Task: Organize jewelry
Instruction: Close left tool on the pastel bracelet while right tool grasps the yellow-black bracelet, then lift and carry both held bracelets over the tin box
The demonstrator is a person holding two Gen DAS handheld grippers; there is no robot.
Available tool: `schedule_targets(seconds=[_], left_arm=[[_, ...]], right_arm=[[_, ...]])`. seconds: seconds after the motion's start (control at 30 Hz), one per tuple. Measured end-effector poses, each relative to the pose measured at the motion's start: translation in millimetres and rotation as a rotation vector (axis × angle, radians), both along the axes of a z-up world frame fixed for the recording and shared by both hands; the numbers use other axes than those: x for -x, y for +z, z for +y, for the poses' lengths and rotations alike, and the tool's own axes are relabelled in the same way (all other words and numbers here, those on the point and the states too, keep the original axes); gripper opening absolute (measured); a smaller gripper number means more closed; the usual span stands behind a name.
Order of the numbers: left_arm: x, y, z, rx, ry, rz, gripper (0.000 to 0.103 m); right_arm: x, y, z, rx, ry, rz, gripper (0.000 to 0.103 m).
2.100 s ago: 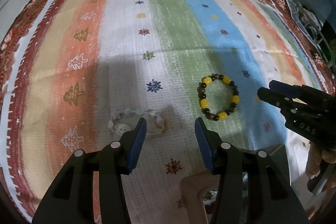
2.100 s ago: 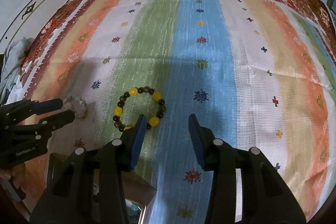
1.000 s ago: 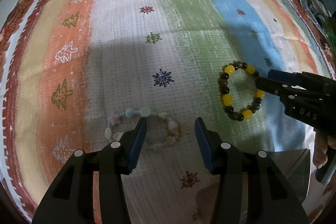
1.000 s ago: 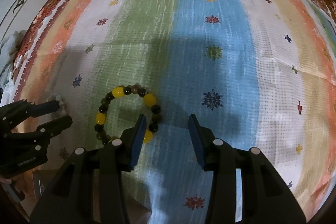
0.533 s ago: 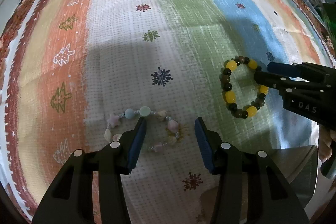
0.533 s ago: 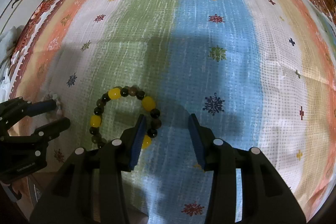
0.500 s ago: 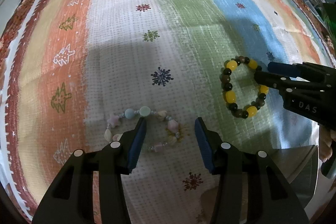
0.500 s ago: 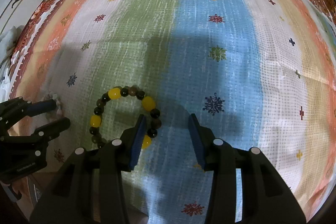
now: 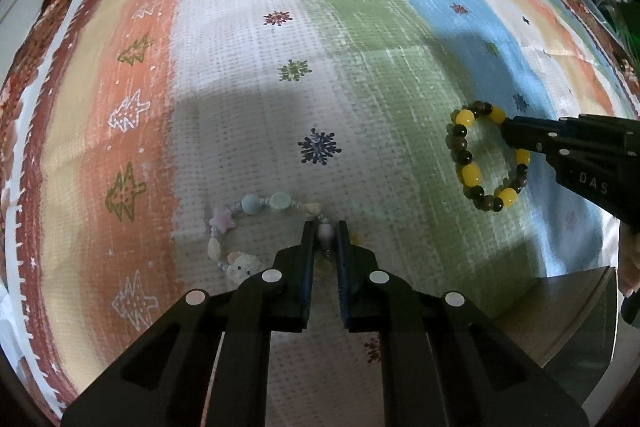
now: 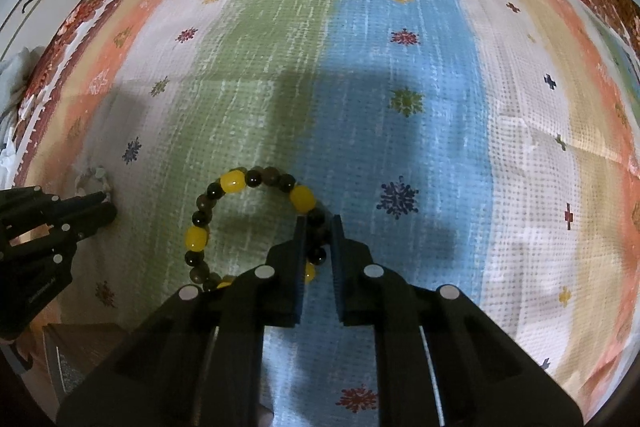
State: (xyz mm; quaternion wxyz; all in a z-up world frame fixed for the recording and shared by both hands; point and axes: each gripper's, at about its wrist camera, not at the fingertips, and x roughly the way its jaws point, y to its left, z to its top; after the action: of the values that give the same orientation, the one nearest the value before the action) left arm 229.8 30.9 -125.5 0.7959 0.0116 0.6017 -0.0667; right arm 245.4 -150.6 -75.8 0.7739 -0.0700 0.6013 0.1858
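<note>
**Tongs pinch both bracelets on the striped cloth**

Left tongs (image 9: 323, 227) have just closed, and their blue pads now pinch a pale bead on the right side of the pastel bracelet (image 9: 256, 205). That bracelet lies flat on a white stripe of the cloth (image 9: 360, 39), its star, round and shell-like beads curving away to the left of the pads; a small white figure charm sits at its near edge, partly hidden by the left finger.

Right tongs (image 10: 317, 223) have also just closed. They grip the dark beads on the right side of the yellow-and-dark bracelet (image 10: 232, 183), which rests where the green stripe meets the blue one. Its near edge is hidden under the left finger. In the left wrist view the same bracelet (image 9: 466, 151) shows well to the right of the pastel one, with the right tongs (image 9: 510, 137) clamped on its far side.

Both bracelets still touch the cloth. A box corner (image 9: 576, 315) shows at the lower right of the left view, near the bracelets. A patterned brown border edges the cloth.
</note>
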Motion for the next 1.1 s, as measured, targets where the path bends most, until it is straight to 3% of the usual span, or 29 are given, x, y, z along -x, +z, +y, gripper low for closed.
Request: schedule_targets(seconds=[0.37,1.1], left_arm=[[2,17,13,0.068,0.016,-0.020,0.010],[20,63,7,0.139,0.031,-0.157,0.010]], right_arm=[[4,18,-1,-0.017,0.007,-0.054,0.012],[34,64,-5,-0.064,-0.001,-0.175,0.012]])
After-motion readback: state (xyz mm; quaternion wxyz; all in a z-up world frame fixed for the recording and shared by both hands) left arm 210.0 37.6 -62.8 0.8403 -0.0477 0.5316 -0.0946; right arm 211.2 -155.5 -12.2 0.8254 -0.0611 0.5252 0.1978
